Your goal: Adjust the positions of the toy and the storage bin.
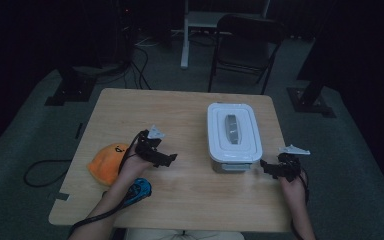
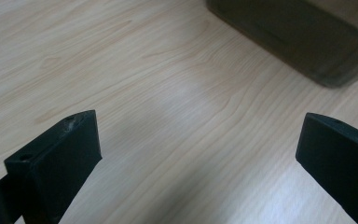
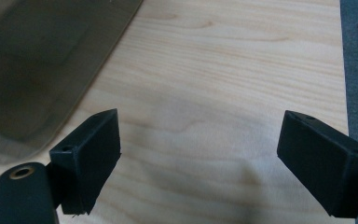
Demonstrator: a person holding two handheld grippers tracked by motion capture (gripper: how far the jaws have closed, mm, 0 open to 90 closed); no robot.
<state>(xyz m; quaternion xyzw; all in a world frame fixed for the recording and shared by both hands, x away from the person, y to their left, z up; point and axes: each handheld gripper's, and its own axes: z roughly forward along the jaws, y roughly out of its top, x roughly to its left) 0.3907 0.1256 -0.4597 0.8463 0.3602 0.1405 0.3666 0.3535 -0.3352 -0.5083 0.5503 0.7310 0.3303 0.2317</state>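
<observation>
A white lidded plastic box (image 1: 233, 135) with a grey handle on its lid stands on the right half of the wooden table (image 1: 190, 195). My left gripper (image 1: 166, 159) hovers left of the box, open, with bare wood between its jaws (image 2: 200, 154). The box's side (image 2: 298, 37) appears at the top right of the left gripper view. My right gripper (image 1: 267, 167) is at the box's near right corner, open, nothing between its jaws (image 3: 198, 158). The box wall (image 3: 42, 60) is at the upper left in the right gripper view.
An orange plush toy (image 1: 107, 162) lies near the table's left edge. A blue object (image 1: 139, 190) sits under the left forearm. A folding chair (image 1: 245, 40) and stand bases are on the floor beyond the table. The table's right edge (image 3: 342, 70) is close to the right gripper.
</observation>
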